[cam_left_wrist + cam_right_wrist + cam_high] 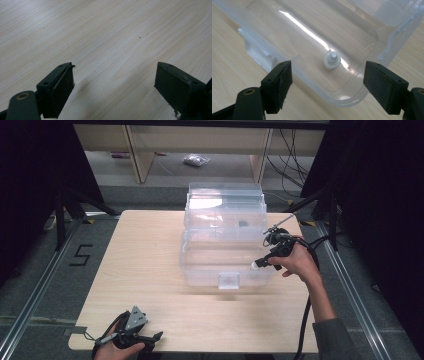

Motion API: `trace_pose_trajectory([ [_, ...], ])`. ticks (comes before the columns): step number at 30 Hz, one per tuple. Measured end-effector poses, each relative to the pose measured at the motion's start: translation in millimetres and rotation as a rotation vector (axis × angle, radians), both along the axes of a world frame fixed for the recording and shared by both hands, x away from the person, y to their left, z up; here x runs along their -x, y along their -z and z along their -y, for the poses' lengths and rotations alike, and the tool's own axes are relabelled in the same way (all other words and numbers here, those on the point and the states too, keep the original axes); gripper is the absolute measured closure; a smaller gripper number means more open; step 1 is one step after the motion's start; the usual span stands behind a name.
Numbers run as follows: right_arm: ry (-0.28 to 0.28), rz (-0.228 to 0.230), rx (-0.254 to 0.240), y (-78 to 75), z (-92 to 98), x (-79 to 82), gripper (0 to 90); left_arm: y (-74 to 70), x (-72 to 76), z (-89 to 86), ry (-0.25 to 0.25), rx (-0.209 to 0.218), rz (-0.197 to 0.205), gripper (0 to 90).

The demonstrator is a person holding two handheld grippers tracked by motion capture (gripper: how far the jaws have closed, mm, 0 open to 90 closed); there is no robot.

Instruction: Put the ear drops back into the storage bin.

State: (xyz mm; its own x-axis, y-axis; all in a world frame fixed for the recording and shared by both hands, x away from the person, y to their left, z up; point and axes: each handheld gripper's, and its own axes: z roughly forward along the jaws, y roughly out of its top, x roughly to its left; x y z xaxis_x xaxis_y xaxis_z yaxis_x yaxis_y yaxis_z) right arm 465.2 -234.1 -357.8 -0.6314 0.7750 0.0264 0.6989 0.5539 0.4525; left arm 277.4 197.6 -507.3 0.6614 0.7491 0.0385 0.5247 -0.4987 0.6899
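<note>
White cap (332, 60) lies loose in the clear box (352, 100) beyond the right gripper's (327, 82) wide-apart jaws; a careless withdrawal could nudge the box.

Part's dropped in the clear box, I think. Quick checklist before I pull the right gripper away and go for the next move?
1. Right gripper jaws open, nothing between them: ok.
2. White part lying on the clear box floor: ok.
3. Part free of the pads: ok.
4. Box lid open, standing up behind: ok.
5. Left gripper open over bare table: ok.
6. Part settled, not rolling: cannot tell.
</note>
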Motion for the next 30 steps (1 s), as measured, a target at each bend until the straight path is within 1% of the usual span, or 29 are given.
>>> trace_pose_trajectory([
  [2, 0.016, -0.007, -0.004, -1.1, -0.2, 5.2, 24.2, 0.1, 0.4, 0.1, -0.005, 0.006, -0.007, 15.1],
  [3, 0.005, 0.002, -0.006, -0.9, 0.4, 6.8, 23.9, -0.8, -0.1, -0.9, 0.005, -0.007, -0.003, 15.1],
  [4, -0.002, 0.004, -0.008, -1.0, 0.6, 8.9, 23.8, -0.8, -0.2, -1.0, 0.005, -0.007, -0.002, 15.0],
  [5, -0.003, 0.007, -0.010, -1.1, 0.3, 11.4, 23.8, 0.1, 0.4, 0.3, -0.004, 0.018, -0.002, 15.1],
  [6, -0.007, 0.005, -0.009, -1.4, 0.8, 13.0, 23.7, 0.2, 0.4, 0.4, -0.004, 0.018, -0.003, 15.1],
  [7, -0.017, 0.015, -0.013, -1.3, 0.5, 14.9, 23.8, -0.5, 0.2, -0.4, 0.003, 0.000, -0.003, 15.1],
  [8, -0.022, 0.020, -0.019, -1.8, 0.5, 17.8, 23.6, -0.6, -0.1, -0.8, 0.003, -0.009, -0.001, 15.1],
  [10, -0.020, 0.017, -0.022, -2.8, 1.3, 22.4, 23.3, -0.6, -0.1, -0.8, 0.003, -0.008, -0.001, 15.1],
  [11, -0.025, 0.020, -0.031, -2.6, 1.4, 24.5, 23.3, 0.1, 0.5, 0.4, -0.004, 0.017, -0.002, 15.1],
  [12, -0.035, 0.030, -0.032, -2.3, 2.2, 26.2, 23.2, 0.2, 0.2, 0.3, -0.003, 0.017, -0.004, 15.1],
  [15, -0.021, 0.019, -0.041, -2.3, 2.7, 31.0, 23.1, 0.5, 0.3, 0.6, -0.005, 0.018, -0.002, 15.1],
  [16, -0.030, 0.026, -0.044, -0.7, 4.9, 33.9, 23.0, -0.3, -0.5, -0.5, -0.001, -0.010, -0.004, 15.1],
  [17, -0.021, 0.026, -0.045, -0.4, 5.4, 35.3, 23.0, -0.4, -0.4, -0.9, 0.003, -0.010, -0.004, 15.1],
  [18, -0.026, 0.027, -0.050, 0.5, 6.6, 36.2, 23.1, 0.2, 0.3, 0.5, -0.003, 0.019, -0.003, 15.1],
  [21, -0.013, 0.022, -0.053, 1.7, 7.5, 40.1, 23.0, 0.0, 0.2, 0.1, -0.004, 0.018, -0.005, 15.1],
  [22, -0.032, 0.027, -0.057, 3.2, 9.9, 42.5, 23.1, 0.0, 0.2, 0.1, -0.004, 0.017, -0.005, 15.1],
  [23, -0.017, 0.022, -0.061, 3.4, 9.8, 44.4, 23.0, 0.1, 0.5, 0.4, -0.005, 0.016, -0.001, 15.1],
  [26, -0.033, 0.031, -0.062, 5.1, 12.8, 47.8, 23.0, 0.2, 0.5, 0.5, -0.005, 0.018, -0.002, 15.0],
  [28, -0.021, 0.033, -0.061, 6.3, 13.6, 51.1, 22.9, 0.3, 0.3, 0.4, -0.005, 0.018, -0.004, 15.1],
  [29, -0.026, 0.033, -0.068, 7.2, 14.2, 52.3, 22.9, 0.3, 0.3, 0.5, -0.004, 0.018, -0.004, 15.1],
  [30, -0.019, 0.035, -0.067, 7.7, 14.3, 53.8, 22.9, 0.2, 0.1, 0.3, -0.003, 0.013, -0.003, 15.1],
])
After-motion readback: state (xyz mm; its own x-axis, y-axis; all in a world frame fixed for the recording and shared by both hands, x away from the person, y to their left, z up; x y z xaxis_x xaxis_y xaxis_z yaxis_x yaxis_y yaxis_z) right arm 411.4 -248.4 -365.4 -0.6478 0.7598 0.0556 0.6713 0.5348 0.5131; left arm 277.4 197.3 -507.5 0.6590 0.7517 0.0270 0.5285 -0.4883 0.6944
